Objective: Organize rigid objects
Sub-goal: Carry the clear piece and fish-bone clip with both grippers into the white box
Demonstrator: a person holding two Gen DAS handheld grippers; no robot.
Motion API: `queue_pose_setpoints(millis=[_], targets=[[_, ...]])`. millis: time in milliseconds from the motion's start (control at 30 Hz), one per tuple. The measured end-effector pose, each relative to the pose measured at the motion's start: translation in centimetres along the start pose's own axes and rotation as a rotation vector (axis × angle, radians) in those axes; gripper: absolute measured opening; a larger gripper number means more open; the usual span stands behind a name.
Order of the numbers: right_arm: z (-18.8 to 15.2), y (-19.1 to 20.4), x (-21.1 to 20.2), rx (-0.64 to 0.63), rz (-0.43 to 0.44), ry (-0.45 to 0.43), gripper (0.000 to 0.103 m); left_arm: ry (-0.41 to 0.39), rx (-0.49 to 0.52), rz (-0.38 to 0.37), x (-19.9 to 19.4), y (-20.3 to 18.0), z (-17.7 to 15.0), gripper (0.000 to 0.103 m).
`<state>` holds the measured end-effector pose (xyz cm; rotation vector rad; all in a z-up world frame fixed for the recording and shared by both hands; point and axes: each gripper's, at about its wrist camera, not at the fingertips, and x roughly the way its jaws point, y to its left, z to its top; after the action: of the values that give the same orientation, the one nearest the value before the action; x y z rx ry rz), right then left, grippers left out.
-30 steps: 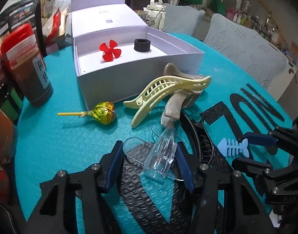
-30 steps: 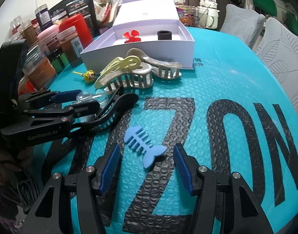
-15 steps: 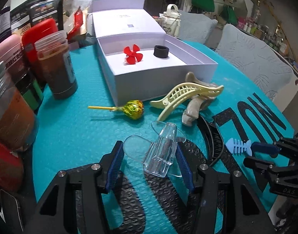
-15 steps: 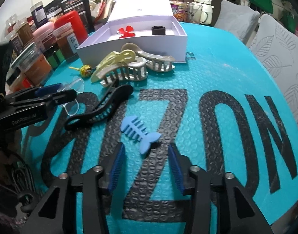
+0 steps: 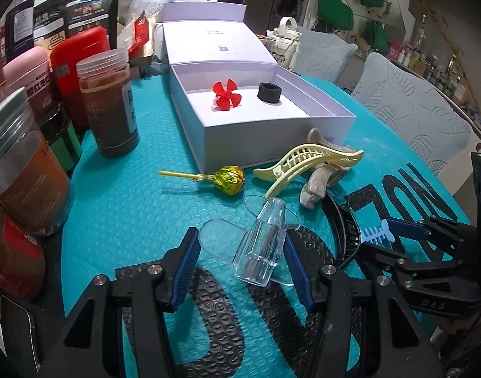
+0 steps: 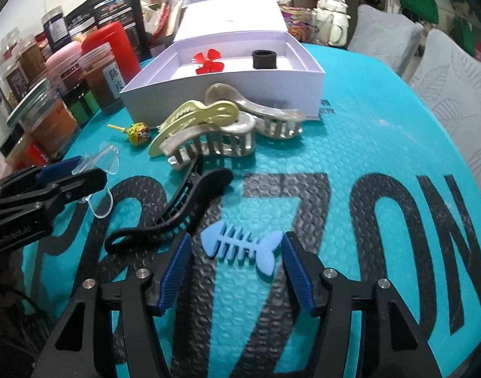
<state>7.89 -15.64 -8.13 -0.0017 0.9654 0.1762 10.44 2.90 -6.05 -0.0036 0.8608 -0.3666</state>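
My left gripper is open around a clear plastic piece lying on the teal mat; its pads are apart from it. My right gripper is open with a blue fishbone toy between its fingers on the mat; it also shows in the left wrist view. An open white box holds a red propeller and a black ring. A yellow hair claw, beige claws, a black claw and a gold lollipop lie in front of the box.
Several jars and cans stand along the left edge, with dark pouches behind. A white kettle stands behind the box. Grey cushioned chairs are at the right past the table edge.
Both grippers have shifted along the mat. The fishbone toy now lies crosswise between my right fingers, which have opened a little wider. The clear piece stays between my left fingers.
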Motion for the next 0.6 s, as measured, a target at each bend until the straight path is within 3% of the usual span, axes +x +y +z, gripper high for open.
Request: queue_pose_setpoints(millis=[167, 433, 600], targets=[[-0.1, 1.5, 0.6, -0.056, -0.085, -0.034, 0.060, 0.004, -0.003, -0.003, 0.1, 0.1, -0.1, 0.054], [-0.7, 1.5, 0.3, -0.096, -0.069, -0.080, 0.055, 0.006, -0.006, -0.004, 0.1, 0.2, 0.1, 0.054], [-0.7, 0.4, -0.3, -0.054, -0.039, -0.088, 0.055, -0.002, -0.003, 0.005, -0.1, 0.1, 0.3, 0.054]])
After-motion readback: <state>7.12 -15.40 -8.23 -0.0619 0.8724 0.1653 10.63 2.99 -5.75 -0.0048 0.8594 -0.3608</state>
